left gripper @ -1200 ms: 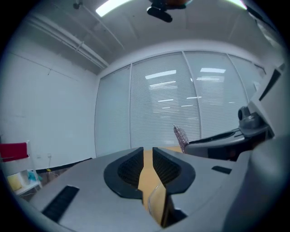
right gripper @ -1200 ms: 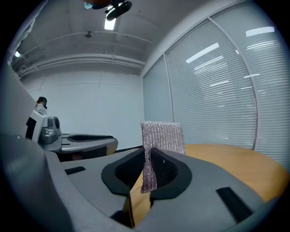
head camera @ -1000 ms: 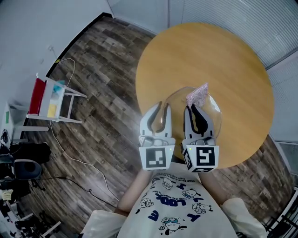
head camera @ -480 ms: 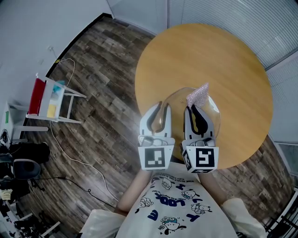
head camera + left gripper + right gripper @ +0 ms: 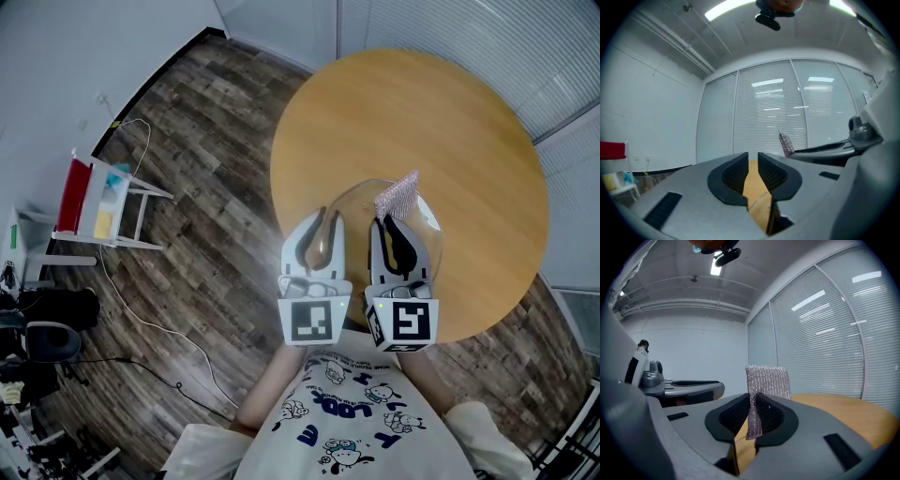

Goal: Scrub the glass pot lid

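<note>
The glass pot lid is over the near part of the round wooden table. My left gripper reaches its left rim; in the left gripper view the jaws stand narrowly apart with the thin glass rim crossing between them, so it looks shut on the lid. My right gripper is shut on a silvery-pink scrubbing cloth, which sticks up over the lid. The right gripper view shows the cloth pinched upright between the pads. The cloth also shows in the left gripper view.
A white rack with red and yellow items stands on the wood floor at the left. Cables trail across the floor and dark bags sit at the far left. Blinds cover the glass wall behind the table.
</note>
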{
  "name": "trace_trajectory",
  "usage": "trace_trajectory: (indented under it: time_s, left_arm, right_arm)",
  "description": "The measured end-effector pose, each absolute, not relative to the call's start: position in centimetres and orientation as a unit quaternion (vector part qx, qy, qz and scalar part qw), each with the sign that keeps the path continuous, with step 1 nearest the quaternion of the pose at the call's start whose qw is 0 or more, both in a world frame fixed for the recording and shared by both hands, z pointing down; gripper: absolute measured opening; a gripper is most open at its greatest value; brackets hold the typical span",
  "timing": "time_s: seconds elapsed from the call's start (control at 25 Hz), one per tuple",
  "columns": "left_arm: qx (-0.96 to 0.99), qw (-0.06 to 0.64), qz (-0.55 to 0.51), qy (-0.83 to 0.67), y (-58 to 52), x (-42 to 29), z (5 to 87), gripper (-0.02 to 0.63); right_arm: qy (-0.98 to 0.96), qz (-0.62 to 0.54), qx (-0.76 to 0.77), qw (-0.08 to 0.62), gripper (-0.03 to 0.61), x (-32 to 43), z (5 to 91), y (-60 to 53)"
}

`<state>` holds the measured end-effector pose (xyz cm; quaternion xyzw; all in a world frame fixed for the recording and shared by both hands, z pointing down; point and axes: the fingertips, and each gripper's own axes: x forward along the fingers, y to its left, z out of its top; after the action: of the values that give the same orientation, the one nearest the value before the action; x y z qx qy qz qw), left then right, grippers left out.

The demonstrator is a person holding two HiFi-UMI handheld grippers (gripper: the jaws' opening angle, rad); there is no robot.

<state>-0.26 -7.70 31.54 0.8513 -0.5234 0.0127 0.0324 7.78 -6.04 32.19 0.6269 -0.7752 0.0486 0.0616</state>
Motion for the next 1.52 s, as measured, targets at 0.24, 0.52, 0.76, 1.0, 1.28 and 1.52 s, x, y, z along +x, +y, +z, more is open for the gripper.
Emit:
trace_trajectory:
  time_s: [0.24,0.52,0.76,1.0,1.28,1.52]
  left_arm:
    - [0.851,0.042,0.014,-0.524,-7.9,-0.2,31.7,0.071]
    - [0.852,0.040,0.014,-0.522,-7.5,0.2,32.1,0.071]
    - [0.851,0.038,0.013,-0.523,-7.8,0.0,31.8,0.071]
    - [0.851,0.046,0.013,-0.523,-7.6,0.1,31.9,0.071]
    - [0.852,0.049,0.011,-0.521,-7.5,0.4,31.9,0.071]
    - [0.853,0.043,0.011,-0.520,-7.5,0.6,31.8,0.071]
  right_arm:
    - [-0.775,0.050,0.627,0.062,0.055,7.8,32.2,-6.1]
    - [-0.775,0.050,0.627,0.061,0.055,8.2,32.6,-5.8]
    - [-0.775,0.052,0.627,0.063,0.055,8.1,32.5,-6.0]
    - [-0.775,0.054,0.627,0.064,0.055,8.1,32.6,-5.9]
    - [-0.775,0.054,0.626,0.063,0.057,8.1,32.7,-5.8]
    - [-0.776,0.054,0.625,0.064,0.055,8.2,32.7,-5.8]
